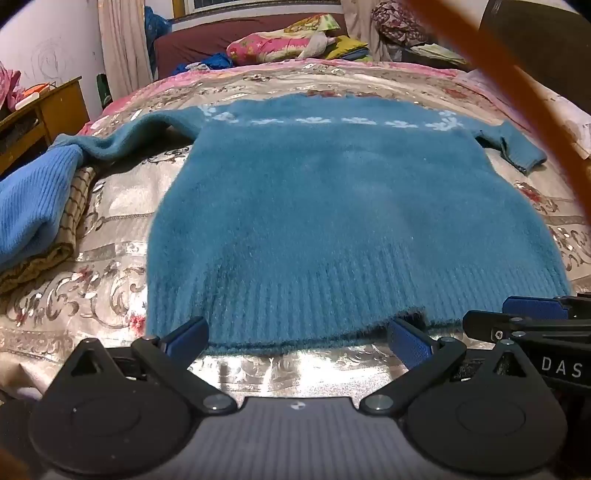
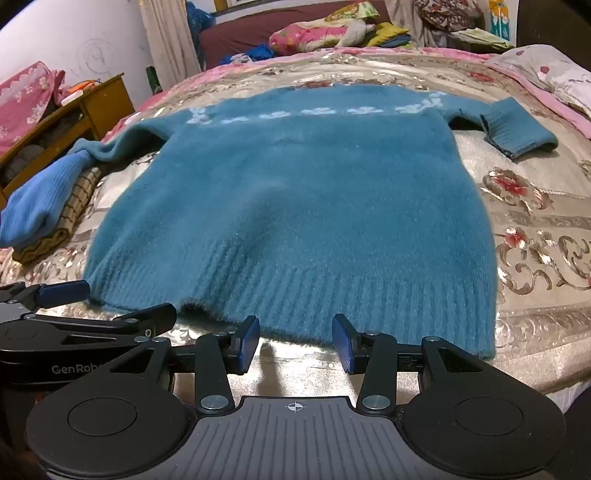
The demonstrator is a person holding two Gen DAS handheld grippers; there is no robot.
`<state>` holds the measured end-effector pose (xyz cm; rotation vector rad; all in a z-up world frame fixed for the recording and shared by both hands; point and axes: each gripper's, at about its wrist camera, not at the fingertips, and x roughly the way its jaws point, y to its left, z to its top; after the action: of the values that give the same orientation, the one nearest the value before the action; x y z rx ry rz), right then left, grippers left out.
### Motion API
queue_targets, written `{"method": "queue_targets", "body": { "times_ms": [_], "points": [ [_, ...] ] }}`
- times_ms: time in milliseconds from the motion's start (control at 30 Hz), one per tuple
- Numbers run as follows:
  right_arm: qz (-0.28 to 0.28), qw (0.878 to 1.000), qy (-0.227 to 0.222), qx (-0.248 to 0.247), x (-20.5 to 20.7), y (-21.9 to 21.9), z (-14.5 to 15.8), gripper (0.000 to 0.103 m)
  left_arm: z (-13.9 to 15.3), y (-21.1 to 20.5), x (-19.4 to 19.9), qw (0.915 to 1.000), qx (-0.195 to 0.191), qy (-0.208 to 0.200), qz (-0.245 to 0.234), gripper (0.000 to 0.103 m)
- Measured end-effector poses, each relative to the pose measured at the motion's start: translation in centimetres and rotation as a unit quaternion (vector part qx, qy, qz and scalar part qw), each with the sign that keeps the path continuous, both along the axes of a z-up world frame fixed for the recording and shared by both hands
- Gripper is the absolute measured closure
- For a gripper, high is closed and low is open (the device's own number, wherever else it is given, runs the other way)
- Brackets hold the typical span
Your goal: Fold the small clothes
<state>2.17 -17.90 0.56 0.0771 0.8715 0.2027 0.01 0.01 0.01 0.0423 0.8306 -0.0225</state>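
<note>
A fuzzy teal sweater (image 1: 332, 206) (image 2: 295, 192) with a band of pale flowers lies flat on the bed, ribbed hem toward me and both sleeves spread out. In the left wrist view my left gripper (image 1: 297, 338) stands wide open at the hem's near edge, with nothing pressed between its blue pads. My right gripper (image 2: 295, 343) is half open just short of the hem's middle, its pads apart and bare. Each gripper shows in the other's view: the right gripper (image 1: 509, 317) at the hem's right corner, the left gripper (image 2: 110, 304) at the hem's left corner.
A floral silver and pink bedspread (image 1: 258, 369) (image 2: 535, 229) covers the bed. A folded bright blue knit (image 1: 33, 210) (image 2: 40, 199) lies on a checked cloth at the left. A wooden cabinet (image 1: 55, 107) stands beyond it. Pillows and clothes (image 2: 314, 33) pile up at the far end. An orange strap (image 1: 517, 92) crosses the upper right.
</note>
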Motion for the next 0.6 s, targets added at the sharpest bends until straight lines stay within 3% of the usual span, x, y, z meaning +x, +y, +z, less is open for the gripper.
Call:
{"method": "queue_targets", "body": {
  "times_ms": [600],
  "points": [
    [0.000,1.000,0.002,0.000,-0.01,0.01,-0.11,0.060,-0.58,-0.03,-0.09,0.9998,-0.014,0.012,0.006,0.000]
  ]
}}
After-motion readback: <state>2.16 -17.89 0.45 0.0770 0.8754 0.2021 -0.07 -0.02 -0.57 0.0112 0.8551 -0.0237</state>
